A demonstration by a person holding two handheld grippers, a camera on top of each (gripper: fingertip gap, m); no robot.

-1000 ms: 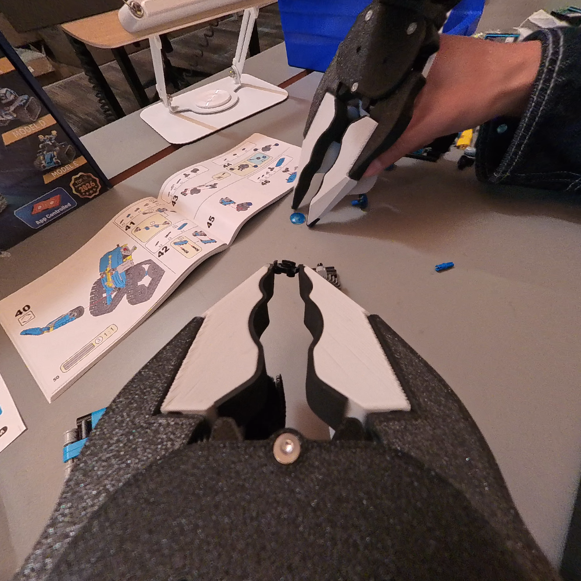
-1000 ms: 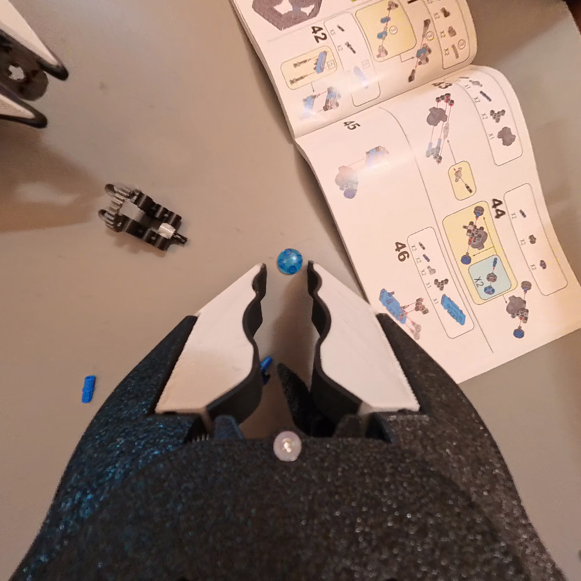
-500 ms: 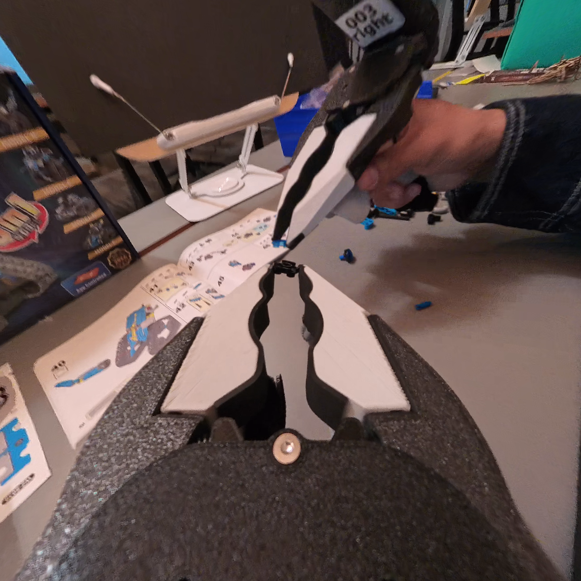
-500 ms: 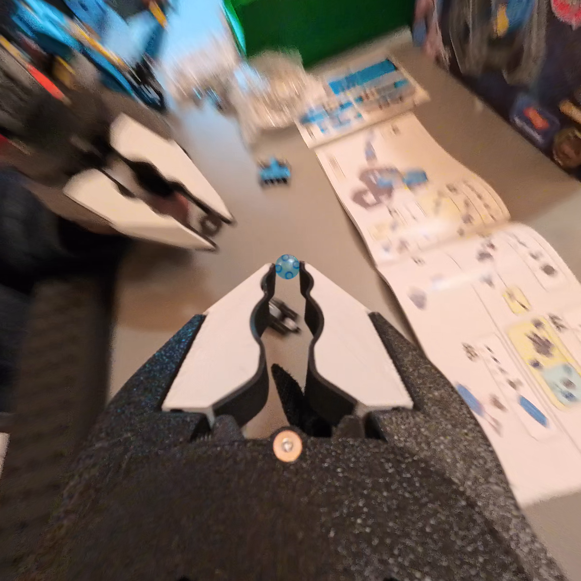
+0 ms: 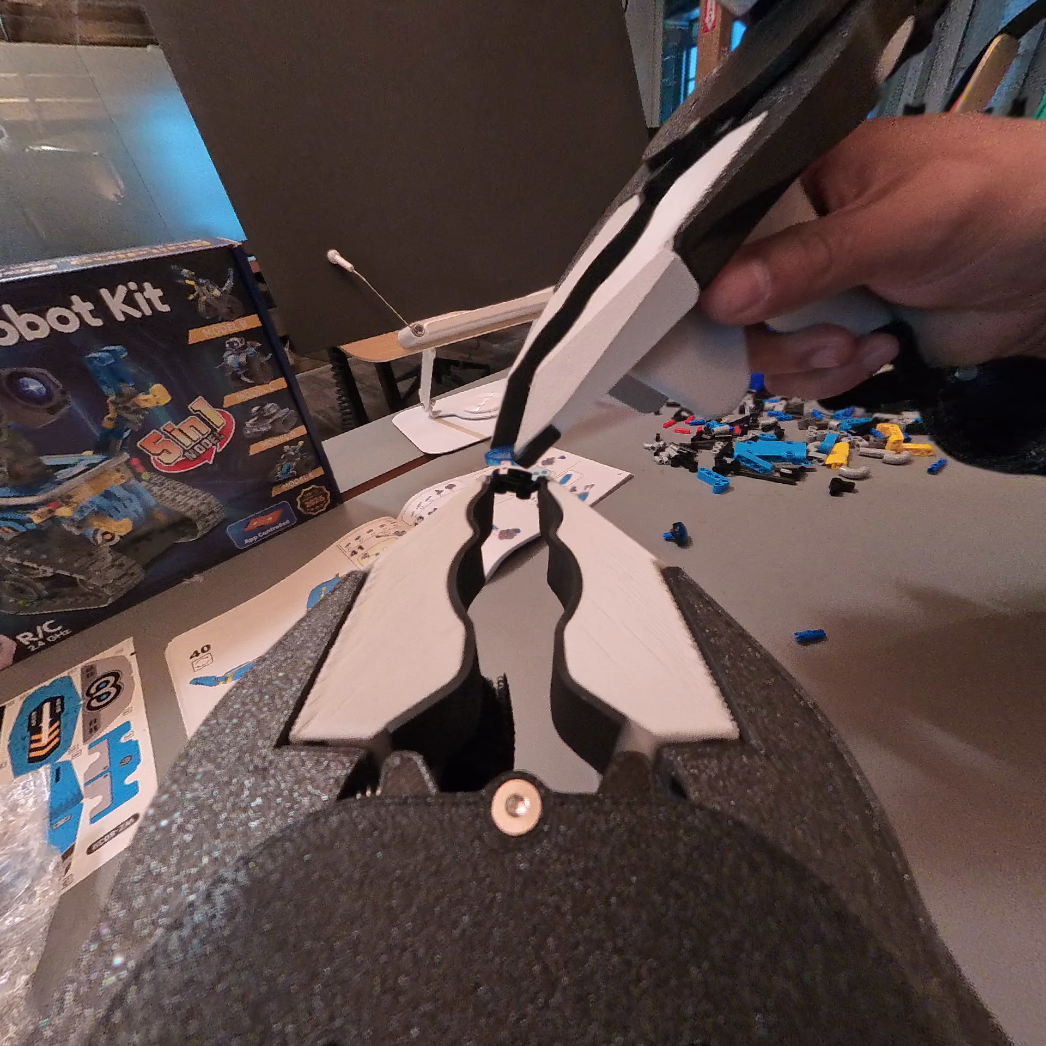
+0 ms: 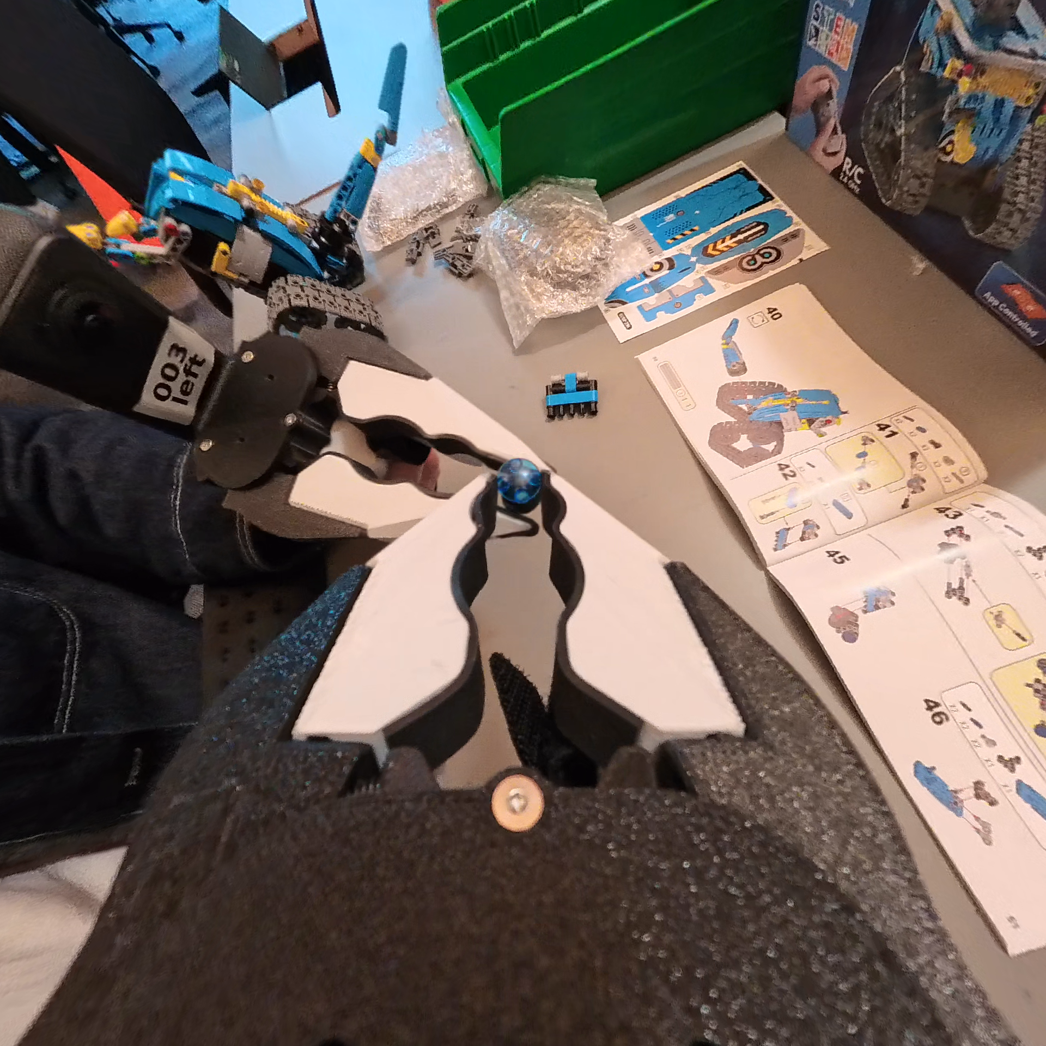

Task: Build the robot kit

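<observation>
Right wrist view: right gripper (image 6: 518, 491) fingers clamped on blue round stud (image 6: 519, 482), tips-only so it stays exposed | left gripper (image 5: 514, 481) fingers pinching small black part (image 5: 512, 480) | both lifted off tabletop (image 5: 849, 566), stud just above part, beside instruction booklet (image 6: 849, 481)

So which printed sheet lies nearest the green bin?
The blue sticker sheet, flat just before the green bin; the open instruction booklet lies farther off.
</observation>
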